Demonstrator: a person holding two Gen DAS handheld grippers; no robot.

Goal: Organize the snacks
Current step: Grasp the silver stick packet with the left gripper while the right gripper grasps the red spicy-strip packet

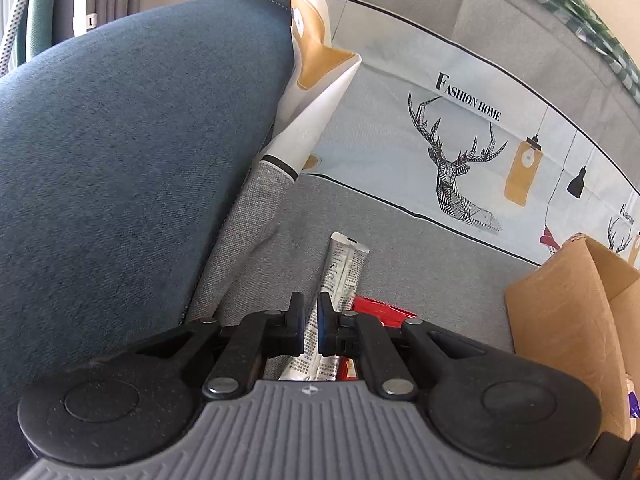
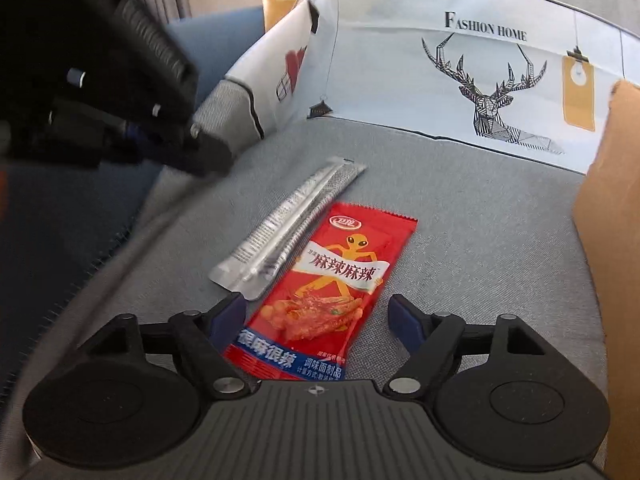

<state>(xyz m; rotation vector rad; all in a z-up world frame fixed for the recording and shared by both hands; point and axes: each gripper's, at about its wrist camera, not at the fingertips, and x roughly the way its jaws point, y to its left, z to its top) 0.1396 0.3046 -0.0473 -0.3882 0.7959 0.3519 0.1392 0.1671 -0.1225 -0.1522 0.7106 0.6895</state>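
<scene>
Left hand-held gripper point(image 1: 309, 320): jaws seen nearly closed in the left wrist view, a narrow gap left between the pads. The silver stick packet point(image 1: 340, 276) is seen through that gap and ahead of it; whether it is pinched or merely lying below cannot be told.

Right hand-held gripper point(image 2: 318, 316): jaws stood wide apart, nothing held. The red snack packet point(image 2: 326, 292) lies flat between and under the open fingers, no pad contact seen.

2 snacks are laid side by side on the grey sofa seat point(image 2: 460, 240), touching or slightly overlapped at the near end. The silver stick packet point(image 2: 288, 228) is on the left of the red one. Both long axes run away from the grippers, tilted slightly right at the far end, roughly in line with the fingers.

The cardboard box point(image 2: 600, 220) stands at the right, nearer the right hand, judged the likely destination. A deer-print cover point(image 2: 480, 92) lines the sofa back; a blue cushion point(image 1: 132, 140) sits at left.

Judged: red packet is best placed for the right hand, silver for the left.
</scene>
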